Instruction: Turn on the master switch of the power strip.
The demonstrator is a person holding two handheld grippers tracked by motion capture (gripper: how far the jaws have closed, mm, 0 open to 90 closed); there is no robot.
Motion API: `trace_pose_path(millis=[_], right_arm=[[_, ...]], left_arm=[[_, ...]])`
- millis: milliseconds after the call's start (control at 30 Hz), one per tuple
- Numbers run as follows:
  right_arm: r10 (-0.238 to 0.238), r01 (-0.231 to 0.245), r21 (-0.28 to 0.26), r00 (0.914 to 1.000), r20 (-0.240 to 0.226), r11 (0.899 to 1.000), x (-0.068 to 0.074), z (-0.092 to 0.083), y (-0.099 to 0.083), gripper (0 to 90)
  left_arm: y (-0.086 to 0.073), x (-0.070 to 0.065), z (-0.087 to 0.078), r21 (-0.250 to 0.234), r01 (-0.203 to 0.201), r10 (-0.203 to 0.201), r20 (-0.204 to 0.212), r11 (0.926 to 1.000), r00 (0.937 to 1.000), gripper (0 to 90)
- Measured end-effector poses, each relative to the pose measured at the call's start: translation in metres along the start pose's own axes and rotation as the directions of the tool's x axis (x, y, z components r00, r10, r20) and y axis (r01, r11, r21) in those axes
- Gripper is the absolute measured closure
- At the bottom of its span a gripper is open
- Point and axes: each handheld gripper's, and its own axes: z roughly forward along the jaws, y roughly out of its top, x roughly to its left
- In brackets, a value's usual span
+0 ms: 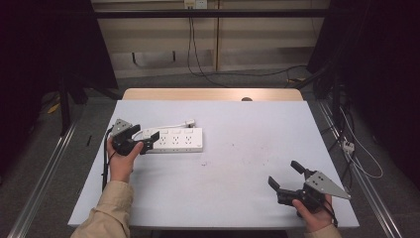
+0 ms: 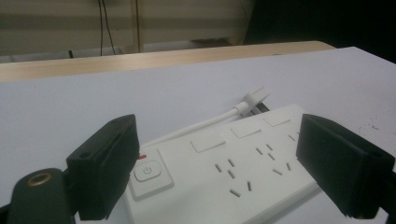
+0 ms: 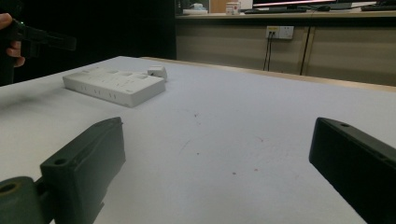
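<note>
Clearly the reach is under way: the left gripper [image 1: 144, 138] hangs over the near end of the white power strip [image 1: 176, 140], jaws apart, one beside the power button [image 2: 147, 171]. Whether a pad touches the casing is hard to tell. Next comes lowering and closing, or pressing that switch. The right gripper [image 1: 287, 173] waits wide apart, well away on the table [image 1: 237, 188].

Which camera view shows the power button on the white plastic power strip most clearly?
The left gripper view: the square power button on the white plastic power strip is close, its symbol readable. In the high view the strip is small and the button cannot be made out; the right gripper view shows the strip far off, side-on.
</note>
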Motion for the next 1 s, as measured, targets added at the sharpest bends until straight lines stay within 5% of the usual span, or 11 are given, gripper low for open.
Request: trace_pose_path(millis=[1000], right_arm=[[0.001,-0.001,0.000,1.0000,0.001,1.000,0.000,0.000,0.000,3.2]], left_arm=[[-0.005,0.014,0.005,0.026,0.002,-0.001,-0.048,0.9997,0.9988,27.9]])
